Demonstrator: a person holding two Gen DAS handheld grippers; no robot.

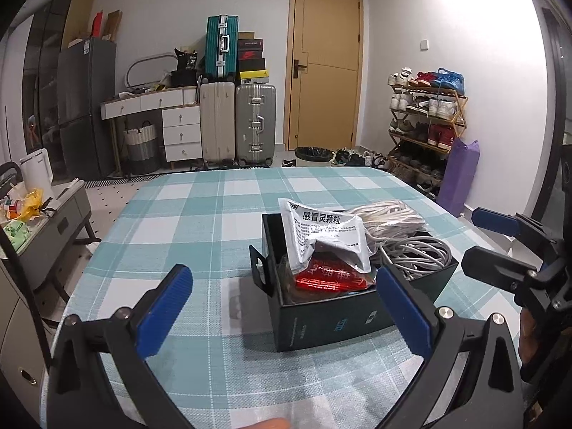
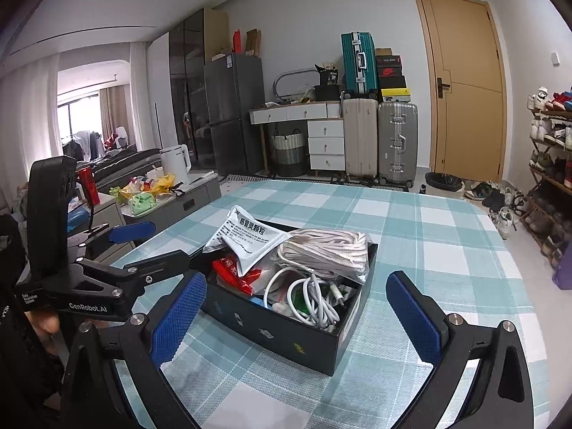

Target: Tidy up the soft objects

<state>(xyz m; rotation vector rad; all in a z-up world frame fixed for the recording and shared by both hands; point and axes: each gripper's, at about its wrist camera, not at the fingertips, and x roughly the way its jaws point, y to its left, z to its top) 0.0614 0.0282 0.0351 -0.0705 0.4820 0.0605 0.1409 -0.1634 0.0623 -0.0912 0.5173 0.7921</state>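
Black box [image 2: 286, 332] of pouches and cords on checked table [image 2: 447, 250], both hand-held grippers [image 1: 282, 307] [image 2: 296, 307] spread empty

"感冒灵颗粒" on sachet [image 1: 327, 237]; "GenRobot.AI" on left tongs [image 2: 157, 245]

Teal-and-white checked tablecloth [image 1: 200, 214], black box [image 2: 286, 332], silver-grey sachet [image 1: 321, 236], red packet [image 1: 329, 277], white cables [image 2: 314, 296].

Both grippers are just hanging wide open with nothing between the blue pads, left gripper [image 1: 284, 309] filling the bottom of its own view, right gripper [image 2: 295, 312] low in its, each poking into the other's side edge.
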